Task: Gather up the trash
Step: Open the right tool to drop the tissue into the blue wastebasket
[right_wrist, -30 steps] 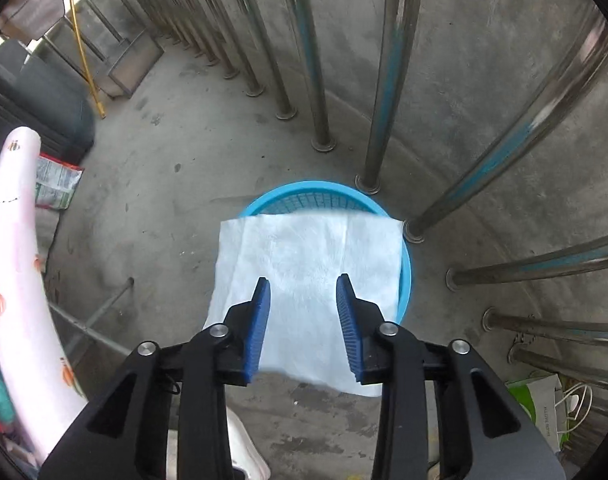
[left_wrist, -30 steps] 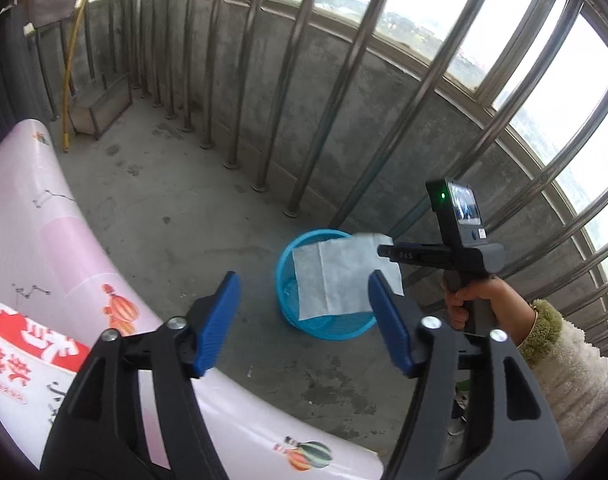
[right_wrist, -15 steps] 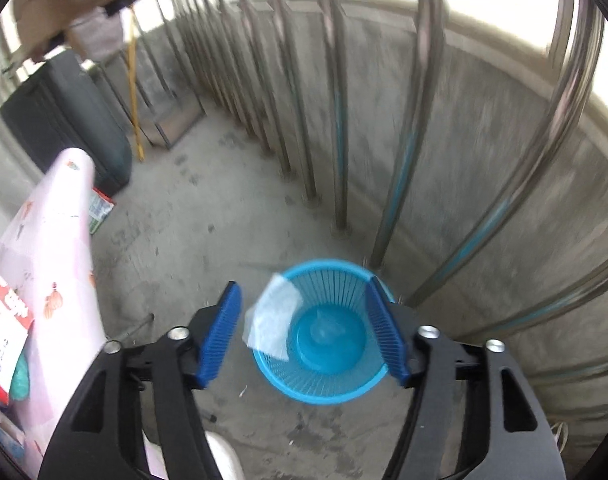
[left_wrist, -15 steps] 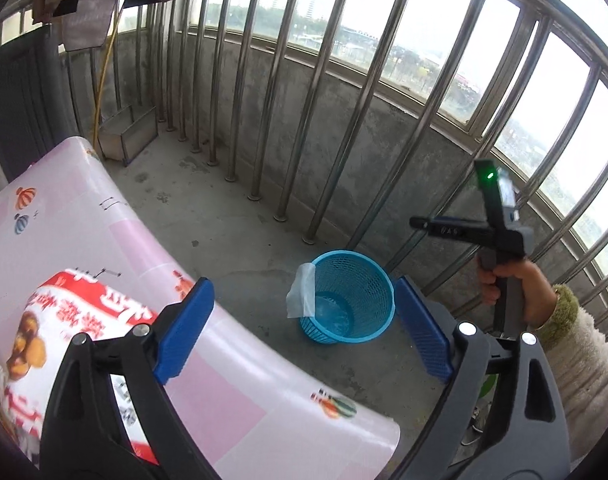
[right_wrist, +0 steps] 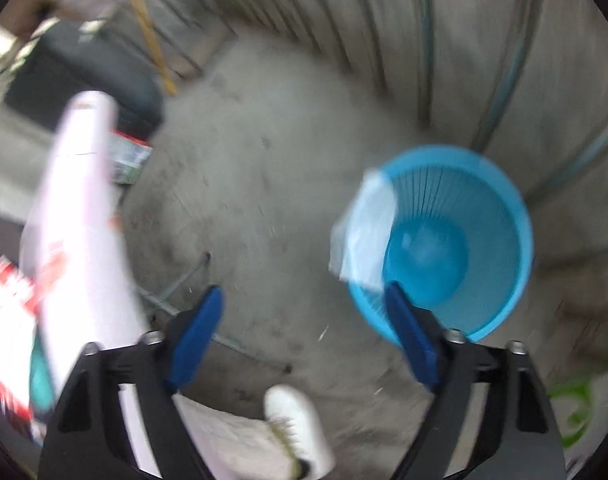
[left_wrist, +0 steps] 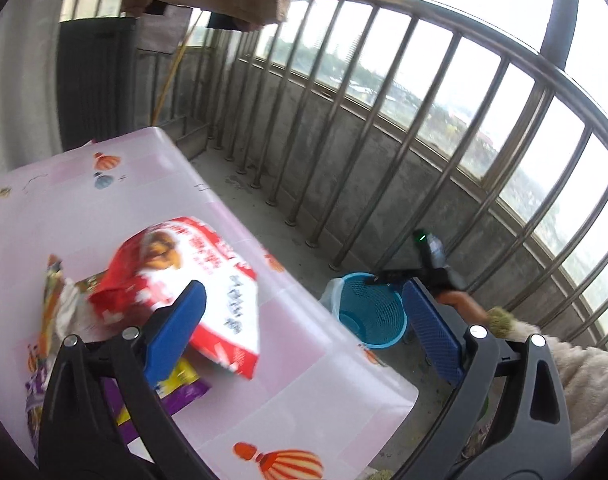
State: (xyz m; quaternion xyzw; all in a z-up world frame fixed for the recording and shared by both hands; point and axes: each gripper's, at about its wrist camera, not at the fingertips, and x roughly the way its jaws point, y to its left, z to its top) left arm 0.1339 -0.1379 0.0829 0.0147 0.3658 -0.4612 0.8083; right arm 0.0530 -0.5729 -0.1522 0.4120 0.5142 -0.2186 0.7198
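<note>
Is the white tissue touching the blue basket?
Touching. In the right wrist view the tissue hangs over the basket's rim, partly inside and partly outside.

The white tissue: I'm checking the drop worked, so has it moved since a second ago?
Yes. The white tissue left the right gripper and now drapes over the blue basket's rim.

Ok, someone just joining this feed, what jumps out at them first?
The blue basket on the concrete floor by the railing, with a white sheet draped over its rim. Then the big red-and-white snack bag on the pink table, right ahead of the open left gripper.
</note>
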